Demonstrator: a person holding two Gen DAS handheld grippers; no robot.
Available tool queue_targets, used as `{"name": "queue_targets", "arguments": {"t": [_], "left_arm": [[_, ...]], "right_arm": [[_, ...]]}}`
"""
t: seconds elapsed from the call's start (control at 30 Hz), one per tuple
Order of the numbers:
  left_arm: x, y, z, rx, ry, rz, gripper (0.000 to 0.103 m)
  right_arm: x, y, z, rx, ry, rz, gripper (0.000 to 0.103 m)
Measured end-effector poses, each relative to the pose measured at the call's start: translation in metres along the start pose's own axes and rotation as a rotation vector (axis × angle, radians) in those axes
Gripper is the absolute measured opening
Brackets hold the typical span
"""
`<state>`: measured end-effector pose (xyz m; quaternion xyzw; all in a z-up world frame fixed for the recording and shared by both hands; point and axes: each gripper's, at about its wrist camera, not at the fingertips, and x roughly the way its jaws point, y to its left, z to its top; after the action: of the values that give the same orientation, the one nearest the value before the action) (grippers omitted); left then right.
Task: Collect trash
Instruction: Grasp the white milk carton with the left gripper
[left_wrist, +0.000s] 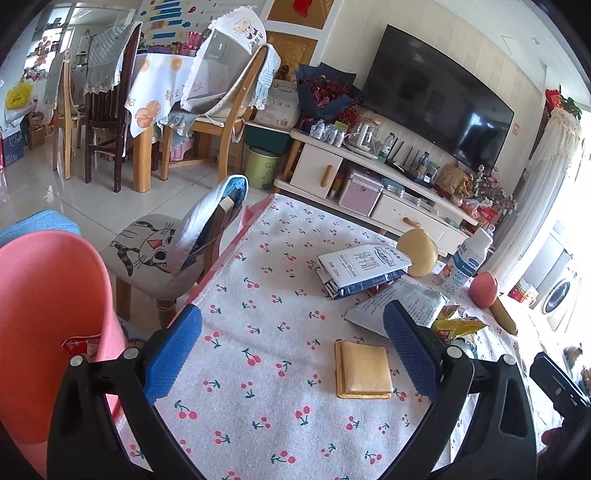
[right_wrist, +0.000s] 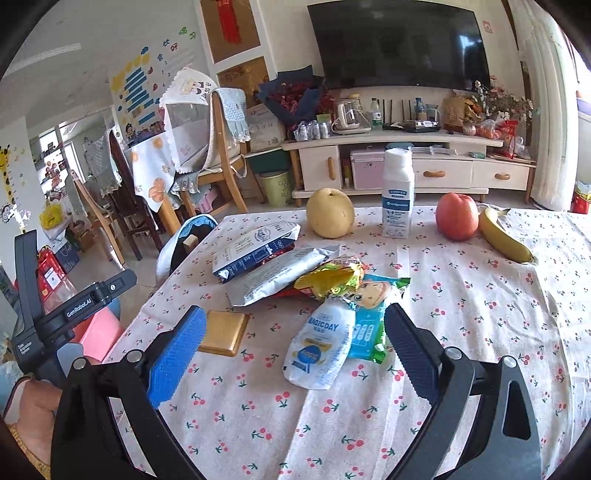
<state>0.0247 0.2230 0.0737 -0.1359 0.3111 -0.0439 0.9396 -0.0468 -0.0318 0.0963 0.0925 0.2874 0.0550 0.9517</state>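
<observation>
The right gripper hovers low over the desk with its fingers spread wide and nothing between them. The white pouch lies flat in the gap, nearer the right finger than the left and touching neither. It looks empty: light, soft, thin and probably slick, so it should crumple instead of resisting. Judged best hold: across its crumpled upper neck, where the film is bunched, not across the flat printed face. A blue packet lies partly under the pouch's right edge and just beside the right finger, so a closing stroke may catch both. The gold packet, flat and stiffer-looking, lies just beyond the left finger. Beyond these, wrappers are heaped and overlapping: a yellow wrapper, a silver-white bag and a flattened carton. All appear light and loose, and pulling one may drag its neighbours. At the far edge stand a pear, a bottle, an apple and a banana; whether the bottle counts as trash cannot be told. The left gripper is likewise released and empty, held above the desk with the gold packet near its right finger. The pink bin sits beside the desk at that gripper's left, with a red wrapper showing by it.
</observation>
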Motion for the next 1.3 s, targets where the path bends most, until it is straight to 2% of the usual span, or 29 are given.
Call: {"name": "queue_targets", "arguments": {"t": [0.1, 0.2, 0.37, 0.47, 0.57, 0.63, 0.83, 0.9, 0.97, 1.17, 1.3], "left_arm": [[0.008, -0.012, 0.001, 0.051, 0.015, -0.044, 0.099], [0.017, -0.027, 0.008, 0.149, 0.003, -0.083, 0.099], [0.045, -0.063, 0.020, 0.395, 0.012, -0.188, 0.099], [0.072, -0.086, 0.021, 0.549, 0.056, -0.214, 0.099], [0.105, -0.098, 0.024, 0.634, 0.119, -0.208, 0.099], [0.123, -0.097, 0.030, 0.637, 0.149, -0.204, 0.099], [0.170, -0.091, 0.048, 0.553, 0.225, -0.222, 0.096], [0.182, -0.092, 0.049, 0.546, 0.259, -0.232, 0.088], [0.193, -0.095, 0.047, 0.552, 0.291, -0.235, 0.075], [0.204, -0.102, 0.047, 0.506, 0.318, -0.280, 0.065], [0.211, -0.108, 0.033, 0.491, 0.401, -0.294, 0.057]], "right_arm": [[0.005, -0.013, 0.002, 0.008, 0.010, -0.025, 0.096], [0.010, -0.028, 0.004, 0.052, 0.029, -0.021, 0.096], [0.017, -0.050, 0.006, 0.147, 0.061, 0.023, 0.096], [0.020, -0.060, 0.008, 0.176, 0.072, 0.024, 0.096], [0.023, -0.072, 0.010, 0.199, 0.075, 0.015, 0.096], [0.027, -0.081, 0.010, 0.226, 0.083, 0.017, 0.096], [0.038, -0.112, 0.006, 0.343, 0.129, 0.022, 0.096], [0.041, -0.119, 0.005, 0.374, 0.147, 0.032, 0.096], [0.041, -0.122, 0.004, 0.389, 0.153, 0.037, 0.096], [0.036, -0.123, 0.006, 0.382, 0.145, 0.040, 0.096], [0.037, -0.123, 0.008, 0.385, 0.144, 0.038, 0.096]]}}
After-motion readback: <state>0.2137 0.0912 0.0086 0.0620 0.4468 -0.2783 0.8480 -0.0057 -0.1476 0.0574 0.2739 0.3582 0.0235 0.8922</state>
